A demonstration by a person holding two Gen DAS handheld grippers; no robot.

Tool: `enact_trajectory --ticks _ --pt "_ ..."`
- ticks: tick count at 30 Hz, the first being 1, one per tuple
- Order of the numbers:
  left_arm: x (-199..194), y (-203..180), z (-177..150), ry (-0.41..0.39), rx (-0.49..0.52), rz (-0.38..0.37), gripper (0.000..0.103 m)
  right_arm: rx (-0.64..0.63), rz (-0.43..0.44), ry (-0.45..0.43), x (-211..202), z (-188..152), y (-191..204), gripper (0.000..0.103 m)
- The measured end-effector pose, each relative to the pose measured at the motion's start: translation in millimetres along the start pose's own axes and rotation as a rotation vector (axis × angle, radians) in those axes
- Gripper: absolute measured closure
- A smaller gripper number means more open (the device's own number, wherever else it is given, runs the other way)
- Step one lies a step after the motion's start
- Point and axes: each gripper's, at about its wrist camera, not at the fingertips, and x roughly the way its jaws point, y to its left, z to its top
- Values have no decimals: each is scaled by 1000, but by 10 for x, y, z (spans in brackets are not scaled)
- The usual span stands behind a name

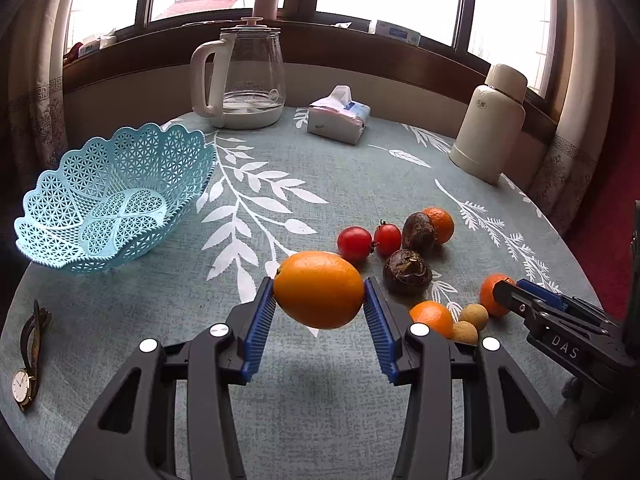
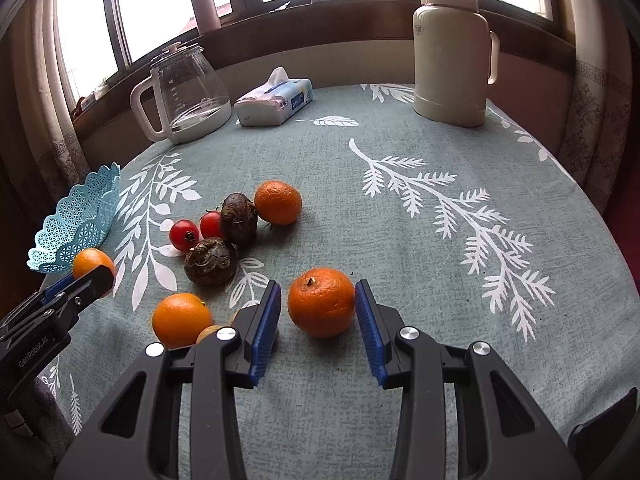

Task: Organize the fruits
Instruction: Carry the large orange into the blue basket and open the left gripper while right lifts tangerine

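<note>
Now I am holding a large orange off the table, my left gripper pinching it. My right gripper is standing spread around a tangerine on the tablecloth.

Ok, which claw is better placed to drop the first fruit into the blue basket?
Left. The left claw already grips an orange lifted beside the basket; the right claw only straddles a tangerine on the table.

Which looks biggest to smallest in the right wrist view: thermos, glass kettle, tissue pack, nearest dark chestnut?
1. Thermos
2. Glass kettle, close behind, so the order of these two is unsure
3. Tissue pack
4. Nearest dark chestnut, smallest even though it sits closest to the camera
</note>
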Motion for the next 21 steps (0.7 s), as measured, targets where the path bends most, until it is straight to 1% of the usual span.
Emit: enact_trajectory --ticks 7,9,11,13,16,17,21 --pt "-133 90 1 -21 -4 19 56 47 8 23 55 11 -103 65" --pt "-159 125 9 -24 -13 22 56 58 15 35 84 21 -124 61" --pt "-182 152 22 -28 -18 22 56 74 25 67 148 14 -149 57" --pt "-205 170 36 -34 -18 23 56 89 34 108 237 12 -171 57" --pt "-247 198 53 -44 -24 20 56 87 29 106 245 27 -159 59" --pt "-262 212 58 -48 -26 19 56 82 29 104 242 22 -146 63" --pt "-318 269 94 -65 -34 23 56 52 -3 90 202 12 -78 64"
